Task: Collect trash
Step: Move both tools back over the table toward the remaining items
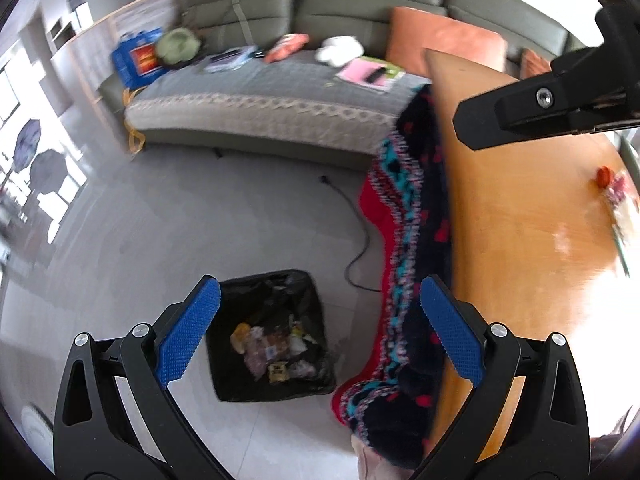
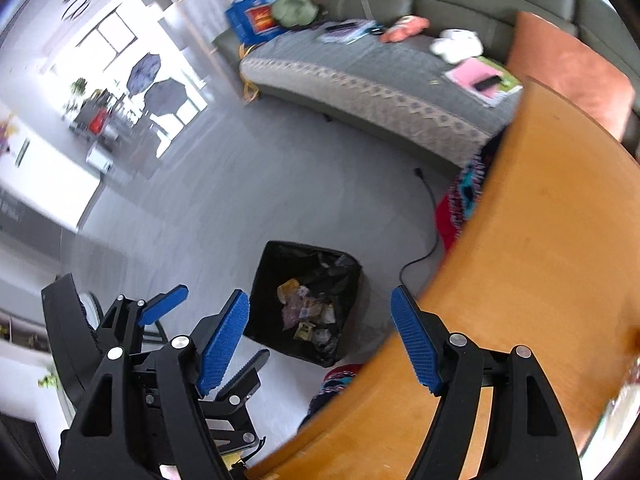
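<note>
Both grippers hang above a pale tiled floor [image 1: 168, 216] beside a wooden table [image 1: 520, 208], each angled steeply downward. The left gripper [image 1: 320, 328] has its blue-padded jaws spread wide with nothing between them; seen past the gap, on the floor below, stands a bin lined with a black bag [image 1: 276, 332]. The bin holds a loose heap of trash [image 1: 272, 348], crumpled wrappers in yellow, pink and white, lying in its bottom. The right gripper [image 2: 320, 336] is likewise released, its jaws standing well apart and empty, and the same bin [image 2: 308, 300] shows between its fingers from that camera, with the trash [image 2: 306, 312] inside. In the right wrist view the left gripper [image 2: 204, 320] appears low at the left, close beside the right one. A knitted blanket [image 1: 404, 240] in red, black and turquoise hangs down the table's edge next to the bin, just beside it, its lower end reaching the floor. A black cable [image 1: 360, 236] snakes over the tiles between the bin and a grey-green sofa [image 1: 280, 92], which carries scattered things: a blue bag [image 1: 136, 60], a green bundle [image 1: 178, 46], an orange cushion [image 1: 444, 40] and some pink and white papers [image 1: 368, 74]. At the far right of the tabletop, small items [image 1: 612, 192] lie blurred and washed out by glare, too unclear to identify
</note>
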Tool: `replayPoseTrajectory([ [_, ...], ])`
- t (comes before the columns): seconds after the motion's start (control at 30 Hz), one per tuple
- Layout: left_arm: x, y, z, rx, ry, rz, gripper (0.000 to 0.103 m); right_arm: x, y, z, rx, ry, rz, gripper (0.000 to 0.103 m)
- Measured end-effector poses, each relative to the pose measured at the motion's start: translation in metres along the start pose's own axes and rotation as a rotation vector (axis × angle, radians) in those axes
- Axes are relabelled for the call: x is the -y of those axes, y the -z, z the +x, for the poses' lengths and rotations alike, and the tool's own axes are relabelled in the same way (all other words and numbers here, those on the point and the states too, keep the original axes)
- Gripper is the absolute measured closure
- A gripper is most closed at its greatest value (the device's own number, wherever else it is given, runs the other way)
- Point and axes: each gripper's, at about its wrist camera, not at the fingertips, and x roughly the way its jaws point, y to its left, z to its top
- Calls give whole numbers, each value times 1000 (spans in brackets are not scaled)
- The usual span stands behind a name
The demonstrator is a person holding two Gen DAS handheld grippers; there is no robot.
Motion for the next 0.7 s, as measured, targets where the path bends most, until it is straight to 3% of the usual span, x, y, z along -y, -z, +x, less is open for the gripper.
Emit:
replayPoseTrajectory([
  [0.4, 152, -37, 1, 6, 198, 212, 6, 140, 54, -82, 108, 114, 228, 29],
  [0.7, 279, -42, -7, 21, 310, 375, 6, 250, 112, -139, 159, 191, 372, 29],
])
